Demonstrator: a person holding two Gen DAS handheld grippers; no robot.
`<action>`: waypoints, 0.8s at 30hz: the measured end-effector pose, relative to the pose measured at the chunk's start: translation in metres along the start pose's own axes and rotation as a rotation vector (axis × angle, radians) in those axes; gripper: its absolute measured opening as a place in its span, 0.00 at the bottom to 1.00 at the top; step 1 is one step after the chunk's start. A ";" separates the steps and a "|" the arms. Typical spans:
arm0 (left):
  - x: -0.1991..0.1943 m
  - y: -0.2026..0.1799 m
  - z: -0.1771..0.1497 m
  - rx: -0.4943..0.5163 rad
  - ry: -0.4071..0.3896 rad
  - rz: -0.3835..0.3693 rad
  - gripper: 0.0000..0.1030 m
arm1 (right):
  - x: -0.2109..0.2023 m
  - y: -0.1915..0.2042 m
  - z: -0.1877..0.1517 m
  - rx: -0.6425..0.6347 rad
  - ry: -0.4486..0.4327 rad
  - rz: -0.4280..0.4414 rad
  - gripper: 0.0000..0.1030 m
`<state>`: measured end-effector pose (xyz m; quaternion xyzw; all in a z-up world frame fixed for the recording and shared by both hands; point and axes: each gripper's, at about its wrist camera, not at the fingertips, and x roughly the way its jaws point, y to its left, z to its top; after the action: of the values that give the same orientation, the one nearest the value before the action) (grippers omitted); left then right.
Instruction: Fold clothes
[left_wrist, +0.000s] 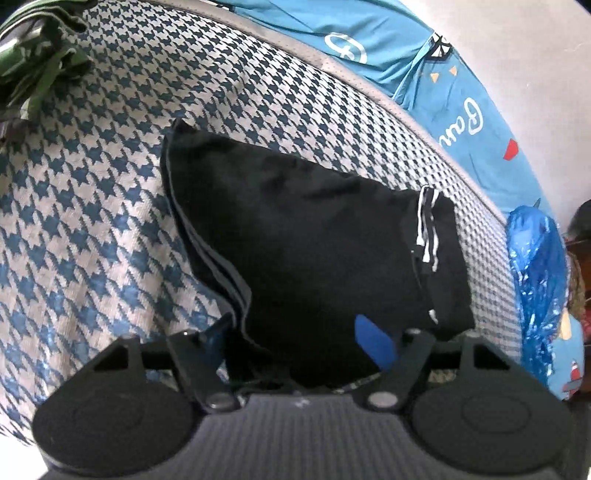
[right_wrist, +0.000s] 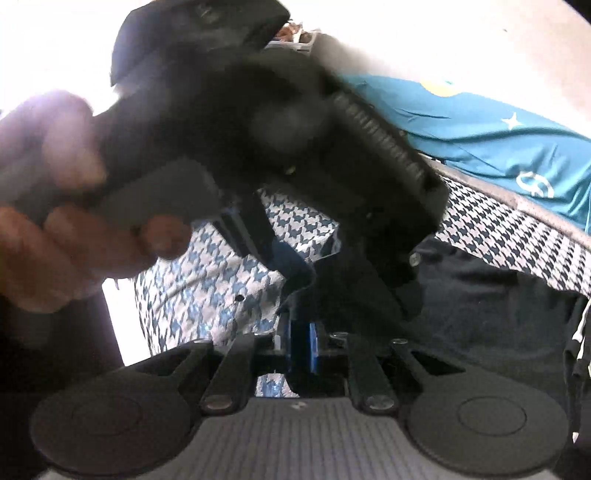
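A black folded garment (left_wrist: 314, 240) with a white-striped drawstring (left_wrist: 428, 229) lies on a blue-and-white houndstooth bedspread (left_wrist: 92, 184). My left gripper (left_wrist: 293, 336) points down at the garment's near edge. Its blue fingers (left_wrist: 373, 339) stand apart with the cloth between them, and the pads do not clearly press on it. In the right wrist view my right gripper (right_wrist: 301, 343) has its blue pads close together, and a dark fold of the garment (right_wrist: 480, 295) appears pinched there. The black housing of the left tool (right_wrist: 295, 129), held by a hand (right_wrist: 55, 221), fills the space just ahead and hides much of the bed.
A green patterned cloth (left_wrist: 37, 62) is bunched at the bedspread's far left. A bright blue printed sheet (left_wrist: 369, 37) runs along the far edge against a pale wall. A crinkled blue plastic bag (left_wrist: 535, 277) sits off the right edge.
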<state>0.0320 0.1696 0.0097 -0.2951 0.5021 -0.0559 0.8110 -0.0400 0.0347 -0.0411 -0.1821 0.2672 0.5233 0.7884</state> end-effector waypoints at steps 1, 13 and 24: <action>-0.001 0.000 0.000 -0.003 -0.002 -0.008 0.70 | 0.001 0.002 0.000 -0.012 0.005 -0.001 0.14; -0.003 -0.003 0.001 -0.006 -0.009 -0.024 0.70 | 0.019 0.015 0.002 -0.068 -0.012 -0.087 0.40; 0.014 0.008 0.023 -0.026 -0.021 0.091 0.81 | 0.009 0.005 0.014 -0.038 -0.065 -0.136 0.09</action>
<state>0.0569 0.1801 0.0017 -0.2831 0.5073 -0.0094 0.8139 -0.0387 0.0510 -0.0356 -0.1977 0.2186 0.4789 0.8269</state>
